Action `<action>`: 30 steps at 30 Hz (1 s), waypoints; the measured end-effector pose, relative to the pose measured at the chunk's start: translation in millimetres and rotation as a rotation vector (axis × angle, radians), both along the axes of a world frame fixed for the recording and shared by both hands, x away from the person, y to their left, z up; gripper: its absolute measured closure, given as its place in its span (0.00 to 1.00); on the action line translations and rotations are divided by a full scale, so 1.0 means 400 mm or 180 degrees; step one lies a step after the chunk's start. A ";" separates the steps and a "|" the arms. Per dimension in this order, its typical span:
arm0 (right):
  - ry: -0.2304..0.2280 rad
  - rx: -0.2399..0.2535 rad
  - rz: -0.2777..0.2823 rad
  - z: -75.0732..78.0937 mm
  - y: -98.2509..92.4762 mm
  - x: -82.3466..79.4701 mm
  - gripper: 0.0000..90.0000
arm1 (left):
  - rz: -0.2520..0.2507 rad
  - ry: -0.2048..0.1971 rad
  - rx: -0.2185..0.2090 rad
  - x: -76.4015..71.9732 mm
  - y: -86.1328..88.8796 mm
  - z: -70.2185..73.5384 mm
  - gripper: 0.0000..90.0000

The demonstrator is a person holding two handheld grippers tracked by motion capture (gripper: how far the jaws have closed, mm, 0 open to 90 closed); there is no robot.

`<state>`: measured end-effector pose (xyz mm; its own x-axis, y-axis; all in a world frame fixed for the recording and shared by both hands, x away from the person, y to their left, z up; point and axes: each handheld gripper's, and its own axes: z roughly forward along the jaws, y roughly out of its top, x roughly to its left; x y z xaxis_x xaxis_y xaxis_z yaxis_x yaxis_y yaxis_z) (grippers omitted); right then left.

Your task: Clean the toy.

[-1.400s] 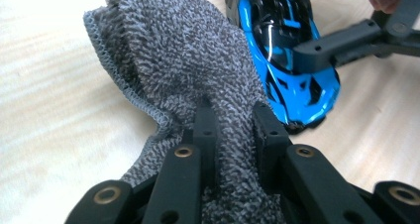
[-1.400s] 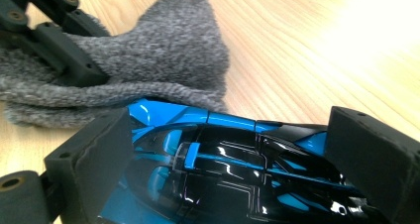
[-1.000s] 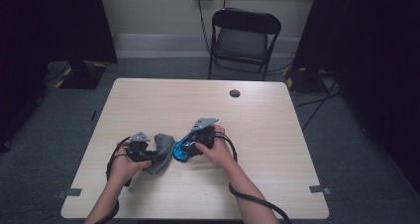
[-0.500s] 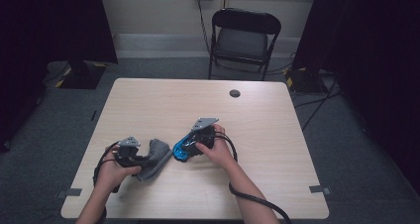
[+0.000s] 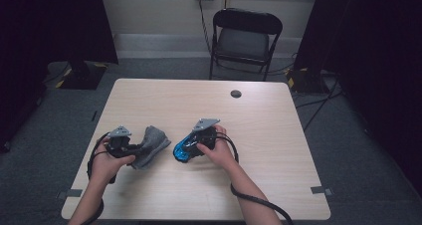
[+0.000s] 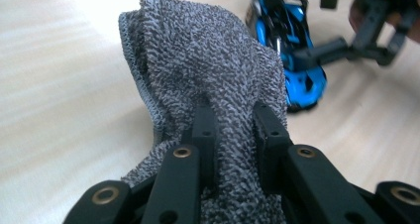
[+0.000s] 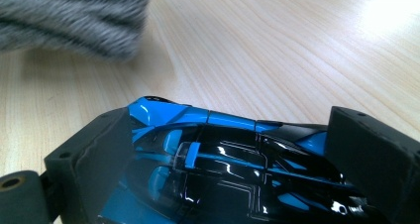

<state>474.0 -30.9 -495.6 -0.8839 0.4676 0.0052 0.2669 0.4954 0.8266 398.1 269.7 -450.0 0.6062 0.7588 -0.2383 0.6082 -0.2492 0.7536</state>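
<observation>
A grey terry cloth [image 5: 152,144] is pinched in my left gripper [image 5: 133,149], bunched and lifted a little off the wooden table [image 5: 199,110]. In the left gripper view the cloth [image 6: 218,80] bulges out between the two black jaws, with my left gripper [image 6: 233,120] shut on it. A blue and black toy car [image 5: 183,148] is held between the jaws of my right gripper [image 5: 191,146], tilted on the table. In the right gripper view the car [image 7: 223,154] lies between the pads of the right gripper [image 7: 237,149], and the blurred cloth [image 7: 74,16] hangs at the upper left.
A dark round hole [image 5: 236,93] sits in the table near its far edge. A black folding chair [image 5: 244,36] stands behind the table. Cables trail from both grippers toward the near edge.
My left gripper has pulled the cloth away to the left of the car and slightly up. The right gripper and the car have kept still.
</observation>
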 end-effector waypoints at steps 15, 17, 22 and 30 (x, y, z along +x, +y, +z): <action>-0.0033 0.0068 -0.0015 -0.006 -0.003 -0.004 0.05 | 0.0014 -0.0147 -0.0020 0.157 -0.082 0.007 0.84; -0.0039 0.0078 -0.0013 -0.007 -0.004 -0.004 0.05 | 0.0007 -0.0127 -0.0021 0.175 -0.098 -0.001 0.84; -0.0028 0.0058 0.0008 -0.005 -0.004 -0.002 0.05 | 0.0005 -0.0103 0.0020 0.218 -0.143 -0.031 0.83; -0.0037 0.0077 0.0009 -0.007 -0.005 -0.002 0.05 | -0.0062 -0.0104 0.0123 0.263 -0.217 -0.064 0.83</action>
<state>473.1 -33.0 -498.3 -0.8854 0.4648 0.0061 0.2557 0.4760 0.8414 503.2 182.8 -475.7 0.6280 0.7549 -0.1890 0.5782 -0.2900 0.7626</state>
